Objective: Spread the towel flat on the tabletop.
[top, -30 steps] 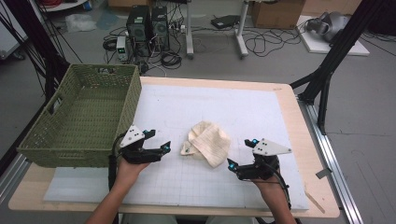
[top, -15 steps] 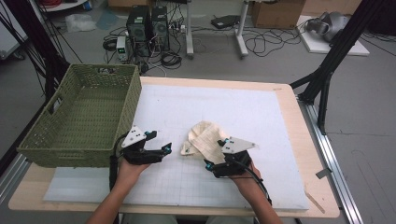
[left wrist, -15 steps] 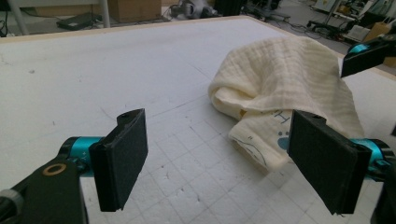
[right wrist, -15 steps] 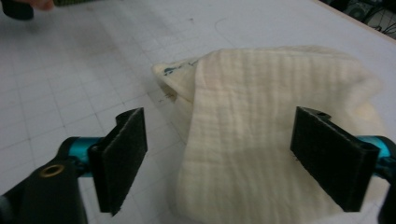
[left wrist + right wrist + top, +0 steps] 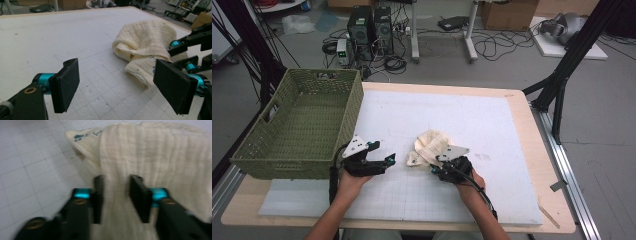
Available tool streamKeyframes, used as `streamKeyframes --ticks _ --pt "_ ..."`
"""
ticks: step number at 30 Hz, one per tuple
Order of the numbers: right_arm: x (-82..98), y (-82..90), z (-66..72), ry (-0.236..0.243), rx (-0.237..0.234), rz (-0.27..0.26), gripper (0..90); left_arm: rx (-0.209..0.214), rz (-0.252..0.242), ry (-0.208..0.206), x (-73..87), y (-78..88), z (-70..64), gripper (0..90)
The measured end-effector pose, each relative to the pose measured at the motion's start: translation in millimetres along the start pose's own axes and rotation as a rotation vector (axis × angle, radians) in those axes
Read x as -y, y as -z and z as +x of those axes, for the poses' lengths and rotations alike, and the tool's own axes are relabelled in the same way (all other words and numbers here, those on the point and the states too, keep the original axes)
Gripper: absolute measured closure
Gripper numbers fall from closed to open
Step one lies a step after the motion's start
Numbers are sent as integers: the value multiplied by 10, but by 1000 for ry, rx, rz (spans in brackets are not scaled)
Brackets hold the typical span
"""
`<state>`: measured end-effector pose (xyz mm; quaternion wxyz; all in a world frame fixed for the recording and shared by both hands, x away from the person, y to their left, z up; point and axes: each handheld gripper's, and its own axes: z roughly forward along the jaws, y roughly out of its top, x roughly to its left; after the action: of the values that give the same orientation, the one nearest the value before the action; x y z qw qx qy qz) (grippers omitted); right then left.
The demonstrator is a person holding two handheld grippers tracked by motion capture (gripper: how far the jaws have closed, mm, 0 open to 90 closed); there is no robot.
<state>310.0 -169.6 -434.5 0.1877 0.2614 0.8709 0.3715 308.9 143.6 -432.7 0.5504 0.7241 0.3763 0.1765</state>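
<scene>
A crumpled cream cloth (image 5: 430,142) lies on the white gridded mat (image 5: 492,125) near the table's front middle. My right gripper (image 5: 435,170) sits at the cloth's near edge. In the right gripper view its jaws have just been closing and now press a fold of the cloth (image 5: 150,150) between the pads of the right gripper (image 5: 115,197). My left gripper (image 5: 388,161) rests on the mat just left of the cloth, open with nothing between its pads. The left gripper view shows the left gripper (image 5: 120,85) wide apart, the cloth (image 5: 145,42) ahead to the right, and the right gripper (image 5: 190,50) beyond it.
A green woven basket (image 5: 262,150) stands at the table's left side, close behind my left hand. The wooden table edge (image 5: 537,150) borders the mat on the right. Computer towers (image 5: 369,22) and cables lie on the floor beyond the table.
My right gripper has moved left from the mat's right part to the cloth, and its jaws have narrowed onto a fold. The left gripper has stayed put.
</scene>
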Motion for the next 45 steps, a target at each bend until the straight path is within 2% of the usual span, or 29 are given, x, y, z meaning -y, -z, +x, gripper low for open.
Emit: streamKeyframes --ticks 2,6,9,15,20,24,26,31,34,37,40,42,45 --pt "-15 56 -21 -9 -15 -18 808 -3 -3 7 3 1 7 218" --pt "-66 169 -54 -23 -42 -49 873 -4 5 8 12 -9 10 218" --pt "-124 233 -96 -10 -41 -57 878 -3 8 7 17 -14 10 218" --pt "-212 323 -279 -36 -2 -87 882 -3 4 14 21 -12 22 219" --pt "-277 358 -437 -61 11 -113 882 -3 11 17 29 -20 25 219" --pt "-389 408 -655 -87 57 -139 882 0 17 16 30 -24 14 220" --pt "-427 419 -798 -115 85 -146 882 0 17 17 31 -21 12 220" --pt "-399 368 -1121 -200 128 -139 882 6 18 18 34 -30 8 223" --pt "-356 313 -1255 -237 146 -133 882 11 16 15 34 -37 0 236" --pt "-317 293 -1303 -273 143 -132 882 27 3 17 13 -67 10 288" --pt "-327 326 -1293 -268 137 -143 882 60 -2 33 -44 -168 11 362" --pt "-344 360 -1276 -253 135 -152 882 73 23 13 -113 -283 9 399" --pt "-362 386 -1274 -245 135 -142 882 98 27 1 -245 -457 11 460"
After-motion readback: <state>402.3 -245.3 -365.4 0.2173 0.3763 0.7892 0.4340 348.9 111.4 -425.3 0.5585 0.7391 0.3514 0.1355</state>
